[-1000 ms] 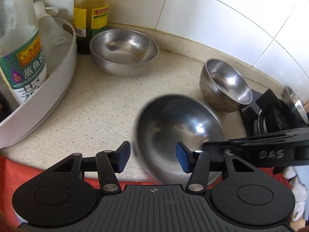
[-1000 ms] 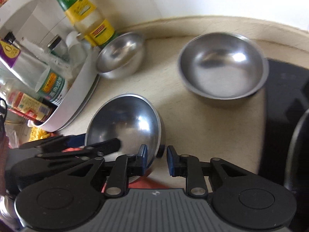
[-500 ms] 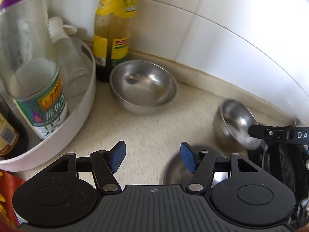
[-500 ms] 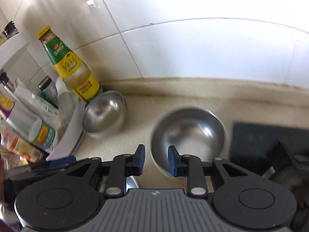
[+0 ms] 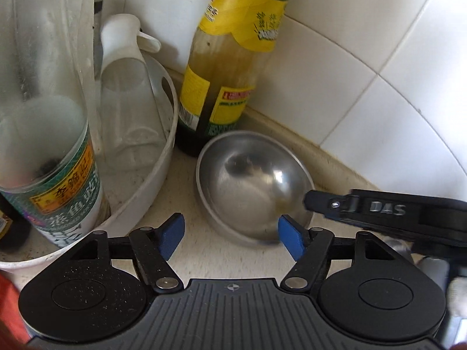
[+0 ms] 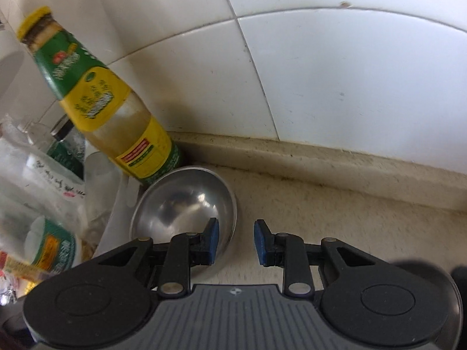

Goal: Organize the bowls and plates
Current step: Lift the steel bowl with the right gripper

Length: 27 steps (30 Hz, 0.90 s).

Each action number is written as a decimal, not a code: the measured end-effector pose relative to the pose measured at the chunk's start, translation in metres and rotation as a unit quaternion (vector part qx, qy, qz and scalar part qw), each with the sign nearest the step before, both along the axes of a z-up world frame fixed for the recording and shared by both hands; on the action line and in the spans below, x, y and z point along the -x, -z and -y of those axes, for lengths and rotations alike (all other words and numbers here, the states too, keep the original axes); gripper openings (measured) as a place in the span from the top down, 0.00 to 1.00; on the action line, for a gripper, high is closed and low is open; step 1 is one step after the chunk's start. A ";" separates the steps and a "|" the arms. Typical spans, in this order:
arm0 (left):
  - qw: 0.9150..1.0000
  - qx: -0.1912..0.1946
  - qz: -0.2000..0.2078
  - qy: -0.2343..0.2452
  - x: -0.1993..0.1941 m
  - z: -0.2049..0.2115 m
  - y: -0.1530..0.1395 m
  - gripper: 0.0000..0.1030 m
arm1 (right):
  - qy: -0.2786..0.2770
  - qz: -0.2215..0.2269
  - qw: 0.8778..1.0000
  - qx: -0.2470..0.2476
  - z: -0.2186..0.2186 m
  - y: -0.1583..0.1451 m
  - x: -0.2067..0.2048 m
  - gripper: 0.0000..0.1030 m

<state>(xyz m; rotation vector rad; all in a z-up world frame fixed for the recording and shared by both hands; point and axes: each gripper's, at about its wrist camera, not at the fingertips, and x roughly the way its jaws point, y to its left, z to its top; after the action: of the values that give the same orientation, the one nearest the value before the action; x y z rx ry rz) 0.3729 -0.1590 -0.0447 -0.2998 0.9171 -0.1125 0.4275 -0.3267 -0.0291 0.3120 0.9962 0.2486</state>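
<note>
A steel bowl [image 5: 251, 186] sits upright on the speckled counter in the corner, next to a sauce bottle. My left gripper [image 5: 230, 237] is open and empty, just in front of the bowl. My right gripper [image 6: 235, 240] is open; its left finger [image 6: 211, 240] reaches over the right rim of the same bowl [image 6: 184, 210], its right finger stands outside over the counter. In the left wrist view the right gripper's finger [image 5: 364, 208] comes in from the right at the bowl's rim.
A tall yellow-labelled sauce bottle [image 5: 233, 67] stands behind the bowl against the white tiled wall [image 6: 321, 73]. A white tub [image 5: 154, 175] at the left holds a clear bottle [image 5: 49, 134] and a white-capped container [image 5: 125, 93].
Both grippers moved forward and left toward the corner bowl, which now looks much larger. The other steel bowls have dropped out of view. The right gripper's jaws have opened wider.
</note>
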 end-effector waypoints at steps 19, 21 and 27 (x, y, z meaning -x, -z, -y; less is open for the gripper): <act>0.997 0.072 -0.010 0.036 0.011 0.008 0.014 0.25 | -0.095 -0.058 0.990 0.089 -0.016 0.017 -0.015 0.73; 0.996 0.074 -0.014 0.043 0.012 0.009 0.014 0.24 | -0.100 -0.062 0.988 0.103 -0.010 0.011 -0.013 0.73; 0.998 0.058 -0.004 0.017 0.009 0.004 0.011 0.21 | -0.059 -0.063 0.994 0.073 0.016 0.006 -0.017 0.73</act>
<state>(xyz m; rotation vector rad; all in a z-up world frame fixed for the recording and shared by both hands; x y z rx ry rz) 0.3636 -0.1635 -0.0557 -0.3919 0.9259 -0.1971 0.4444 -0.3428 -0.0354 0.1369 1.1537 0.2649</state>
